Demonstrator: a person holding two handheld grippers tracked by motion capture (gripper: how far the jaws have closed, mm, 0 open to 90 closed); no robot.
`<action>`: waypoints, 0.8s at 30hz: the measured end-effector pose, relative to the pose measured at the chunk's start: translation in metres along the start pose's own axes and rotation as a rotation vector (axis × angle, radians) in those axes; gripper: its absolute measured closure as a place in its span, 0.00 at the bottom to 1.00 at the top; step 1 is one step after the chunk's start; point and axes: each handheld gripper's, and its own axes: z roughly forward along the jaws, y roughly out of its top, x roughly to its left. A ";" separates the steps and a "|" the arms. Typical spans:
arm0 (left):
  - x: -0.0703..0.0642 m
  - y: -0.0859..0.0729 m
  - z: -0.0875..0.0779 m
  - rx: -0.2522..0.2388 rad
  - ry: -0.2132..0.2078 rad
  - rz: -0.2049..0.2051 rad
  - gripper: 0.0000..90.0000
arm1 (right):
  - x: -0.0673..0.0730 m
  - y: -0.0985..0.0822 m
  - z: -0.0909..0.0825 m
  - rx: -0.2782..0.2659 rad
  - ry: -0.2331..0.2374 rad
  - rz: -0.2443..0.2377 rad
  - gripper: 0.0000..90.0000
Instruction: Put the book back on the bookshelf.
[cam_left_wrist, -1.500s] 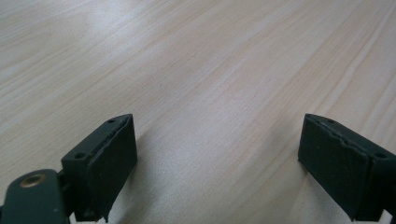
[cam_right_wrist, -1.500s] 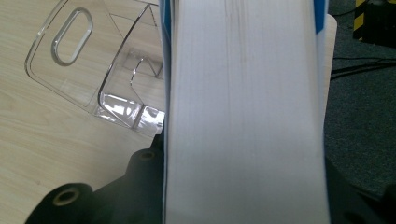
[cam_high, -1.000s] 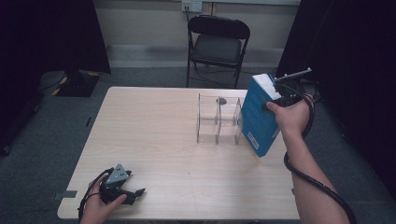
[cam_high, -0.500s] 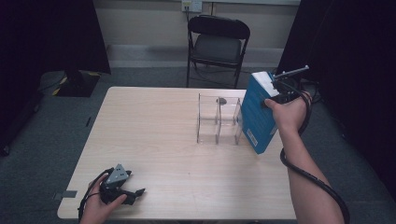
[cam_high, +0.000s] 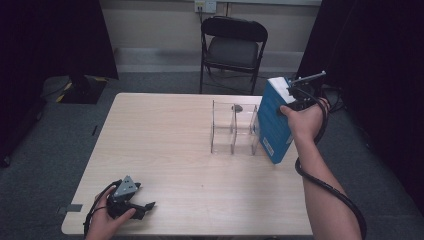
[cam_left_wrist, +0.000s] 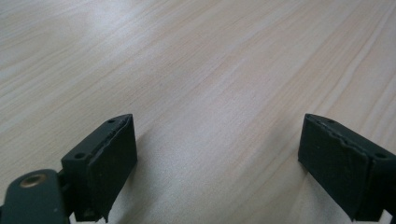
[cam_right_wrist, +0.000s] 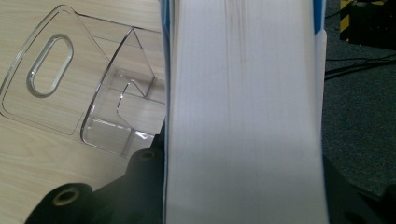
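Book: a thick blue book (cam_high: 274, 125) was held off the table (cam_high: 165, 145) at its right side, just beside the right end of the clear rack (cam_high: 234, 127).
Book's long axis: roughly upright but tilted, with the top end leaning away toward the far right and the lower corner hanging near the table's right edge.
Book's facing: in the high view the blue cover faced left toward the rack; the white page block (cam_right_wrist: 243, 116) faced the right gripper's camera, running from bottom to top of the right gripper view.
Right gripper (cam_high: 300, 97): its fingers were clamped on the book across its thickness, near the top end; the page block sat between them in the right gripper view.
Right hand (cam_high: 302, 120): it was wrapped around the gripper, raised above the table's right edge.
Rack: clear plastic, standing upright on the table with dividers; it lay to the left of the page block in the right gripper view, whether it touched the book could not be told.
Left gripper (cam_high: 131, 200): it rested low at the near left corner of the table, well apart from the book.
Left fingers (cam_left_wrist: 105, 163): they stood apart, with only bare wood grain between them.
Chair (cam_high: 232, 47): a black folding chair stood beyond the far edge of the table.
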 end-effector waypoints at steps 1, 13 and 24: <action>0.000 0.000 0.000 0.000 0.000 0.000 0.13 | 0.000 0.000 0.000 0.000 0.001 -0.001 0.69; 0.000 0.000 0.000 0.001 -0.004 0.006 0.12 | 0.001 0.002 0.005 -0.006 -0.010 0.001 0.69; 0.000 0.000 0.000 0.001 -0.005 0.005 0.12 | 0.001 0.003 0.009 -0.012 -0.016 0.012 0.69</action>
